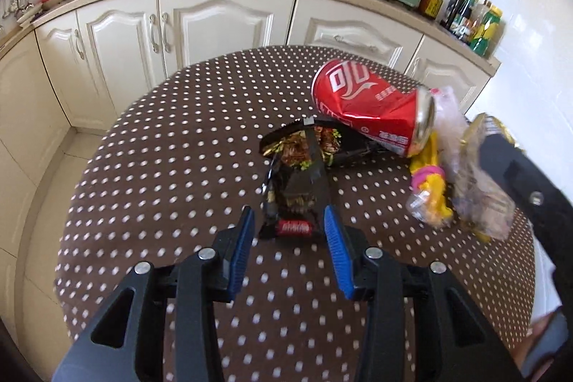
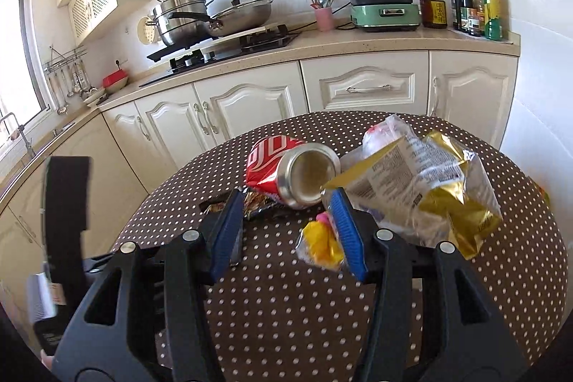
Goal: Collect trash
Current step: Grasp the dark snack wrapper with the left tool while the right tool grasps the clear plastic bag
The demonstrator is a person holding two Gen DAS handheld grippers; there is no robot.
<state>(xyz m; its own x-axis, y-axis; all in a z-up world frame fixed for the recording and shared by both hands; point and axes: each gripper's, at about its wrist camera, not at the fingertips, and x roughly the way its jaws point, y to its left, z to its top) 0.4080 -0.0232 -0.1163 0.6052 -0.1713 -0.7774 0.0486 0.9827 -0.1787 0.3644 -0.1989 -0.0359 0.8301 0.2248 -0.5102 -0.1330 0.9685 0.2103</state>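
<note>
Trash lies in a heap on a round brown table with white dots. A black snack wrapper lies flat, and its near end sits between the blue pads of my left gripper, which is open and does not press on it. Behind it is a crushed red can on its side. In the right wrist view my right gripper is open over the table. A small yellow and pink wrapper lies just inside its right finger, the can lies ahead, and a clear and gold bag lies outside that finger.
Cream cabinets curve behind the table. The counter holds a stove with pots, a pink utensil cup, a green cooker and bottles. The left gripper's black body stands at the right view's left side.
</note>
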